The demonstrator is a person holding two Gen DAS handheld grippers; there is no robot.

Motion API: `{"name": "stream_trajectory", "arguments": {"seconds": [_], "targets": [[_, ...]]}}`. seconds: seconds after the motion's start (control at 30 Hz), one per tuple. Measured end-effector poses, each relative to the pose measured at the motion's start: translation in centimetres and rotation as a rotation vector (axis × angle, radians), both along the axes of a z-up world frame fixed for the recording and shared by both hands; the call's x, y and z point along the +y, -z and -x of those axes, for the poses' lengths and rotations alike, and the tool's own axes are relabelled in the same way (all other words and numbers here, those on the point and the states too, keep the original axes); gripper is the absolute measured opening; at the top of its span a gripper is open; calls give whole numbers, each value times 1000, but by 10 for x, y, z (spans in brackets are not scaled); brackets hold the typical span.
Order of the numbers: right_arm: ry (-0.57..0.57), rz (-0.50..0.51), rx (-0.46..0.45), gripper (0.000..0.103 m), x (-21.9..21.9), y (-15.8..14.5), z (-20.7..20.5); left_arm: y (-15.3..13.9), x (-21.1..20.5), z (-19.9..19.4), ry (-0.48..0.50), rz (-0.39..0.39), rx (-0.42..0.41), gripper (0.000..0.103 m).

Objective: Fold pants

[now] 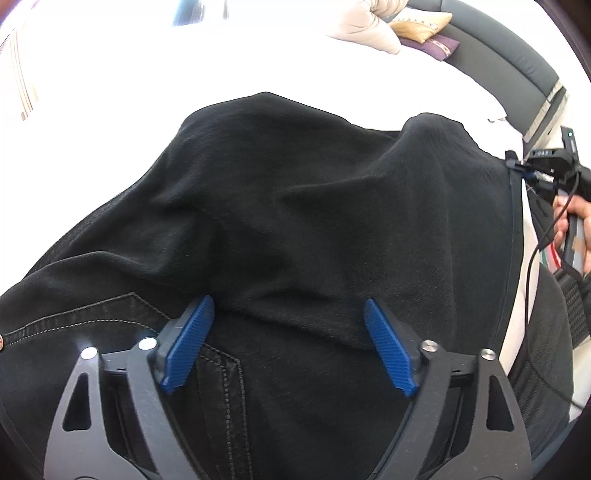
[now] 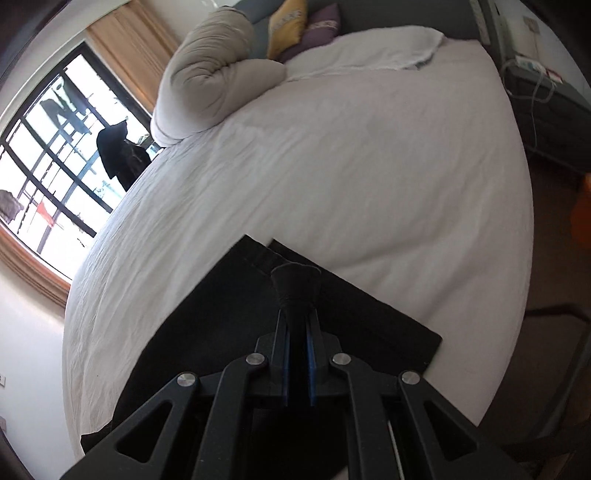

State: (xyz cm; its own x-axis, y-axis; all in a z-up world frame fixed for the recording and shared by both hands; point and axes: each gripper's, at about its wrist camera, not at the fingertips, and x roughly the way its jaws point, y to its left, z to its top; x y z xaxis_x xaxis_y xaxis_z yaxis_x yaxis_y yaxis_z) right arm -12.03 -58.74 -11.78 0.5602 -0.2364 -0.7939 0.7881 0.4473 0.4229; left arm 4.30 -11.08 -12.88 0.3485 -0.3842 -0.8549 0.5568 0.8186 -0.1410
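Black pants [image 1: 295, 206] lying rumpled on the near part of a white bed [image 2: 332, 166], one layer thrown over the stitched pocket. Soft, limp denim, moderately heavy, not slippery; best pinched at hems or waistband corners. Left gripper [image 1: 290, 347] spread wide over the fabric, pads clear of it. Right gripper [image 2: 297, 325] clamped on a bunched fold at the right edge.

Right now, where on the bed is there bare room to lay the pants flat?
Free: the white sheet between the pants and the rolled duvet. Crowded: the headboard end, with duvet and pillows, and the near edge under the pants.
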Motion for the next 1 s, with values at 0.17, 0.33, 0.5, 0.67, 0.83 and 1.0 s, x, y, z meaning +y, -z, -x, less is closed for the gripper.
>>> {"name": "stream_trajectory", "arguments": {"seconds": [0.17,0.33,0.5,0.67,0.83,1.0], "targets": [[46,-56,-40,8,-4,18,13,-2,-10,-3,-9,-21,9,95],[78,-67,-71,7,-6,18,25,-2,-16,-10,-34,-14,23,97],[84,-80,-72,7,-9,22,29,-5,-25,-11,-31,-28,17,98],[105,-98,-91,7,-10,21,37,-4,-27,-9,-33,-19,17,98],[127,-113,-72,6,-14,28,50,1,-30,-2,-18,-35,-1,102],[188,-95,-3,7,-20,14,64,3,-34,0,-16,-36,-9,102]]}}
